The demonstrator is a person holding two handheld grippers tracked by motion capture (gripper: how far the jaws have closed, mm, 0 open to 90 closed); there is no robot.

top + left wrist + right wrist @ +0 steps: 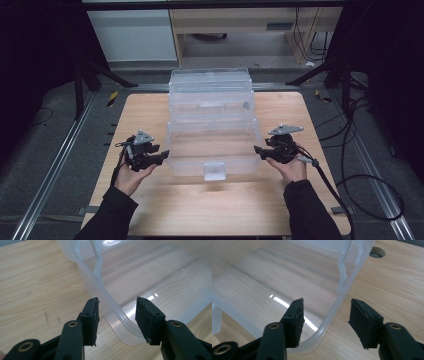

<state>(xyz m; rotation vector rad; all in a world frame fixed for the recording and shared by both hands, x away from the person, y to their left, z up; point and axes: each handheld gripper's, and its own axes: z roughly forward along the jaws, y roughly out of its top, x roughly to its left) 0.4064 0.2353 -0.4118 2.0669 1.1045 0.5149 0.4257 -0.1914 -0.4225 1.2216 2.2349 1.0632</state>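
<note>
While fingers [93,315] straddle its rim, the lid [214,145] lies flat.

box [212,135]: clear plastic | tongs [117,315]: black | table [150,200]: light wood grain

Wooden table [150,107], grey carpet floor [45,150], pale cabinet [132,35], dark surroundings
</note>
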